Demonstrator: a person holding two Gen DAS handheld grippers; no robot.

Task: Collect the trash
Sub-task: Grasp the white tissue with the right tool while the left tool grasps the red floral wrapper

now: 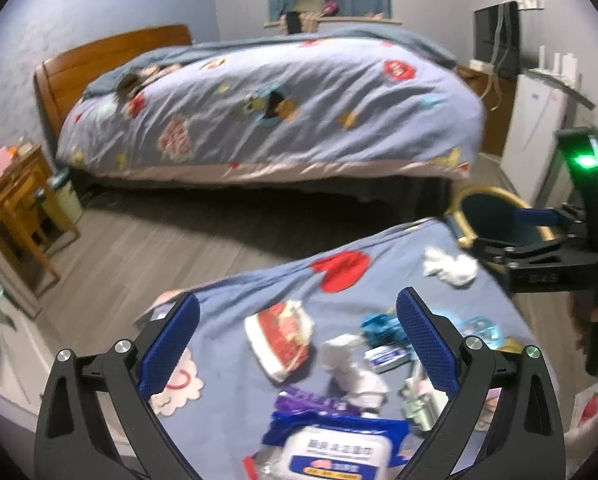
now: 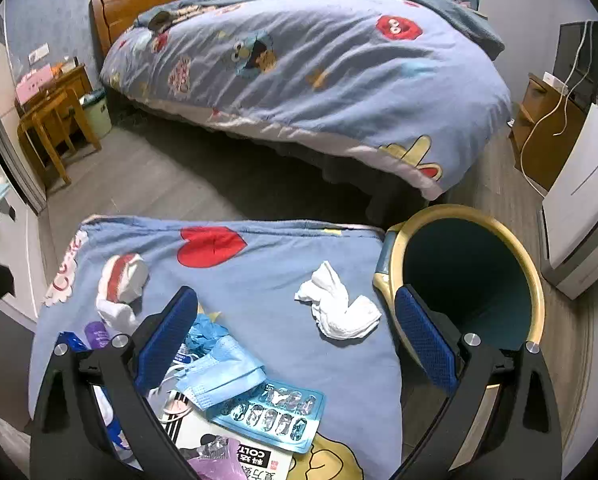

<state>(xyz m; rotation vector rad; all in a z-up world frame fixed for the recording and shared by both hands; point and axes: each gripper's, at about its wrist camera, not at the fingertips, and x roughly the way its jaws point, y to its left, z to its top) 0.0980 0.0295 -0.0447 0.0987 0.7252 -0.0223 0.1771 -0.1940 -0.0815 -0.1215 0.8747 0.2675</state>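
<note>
Several pieces of trash lie on the blue cartoon-print cover (image 2: 259, 288) of the near surface, and none shows inside the yellow-rimmed bin (image 2: 537, 280) at its right edge; what can be seen of the bin's dark interior looks empty, so the collecting seems barely begun.

The right claw (image 2: 295, 340) is spread wide and holds nothing. It hangs over the cover's right side, with one blue pad above the bin's rim. A crumpled white tissue (image 2: 339, 308) lies between its fingers in the view, near the bin and apart from the rest. Closer to the camera sit a light-blue face mask (image 2: 223, 372) and an emptied blister pack (image 2: 275, 416).

The left claw (image 1: 299, 344) is likewise wide open and empty, hovering above the denser pile: a crushed red-and-white wrapper (image 1: 279, 340), a twisted white tissue wad (image 1: 351, 364), a purple packet (image 1: 311, 396), and a wet-wipes pack (image 1: 335, 452) nearest the lens.

Judging by position, the white tissue by the bin looks the easiest first pick for the right claw. Everything else remains to be cleared.
</note>
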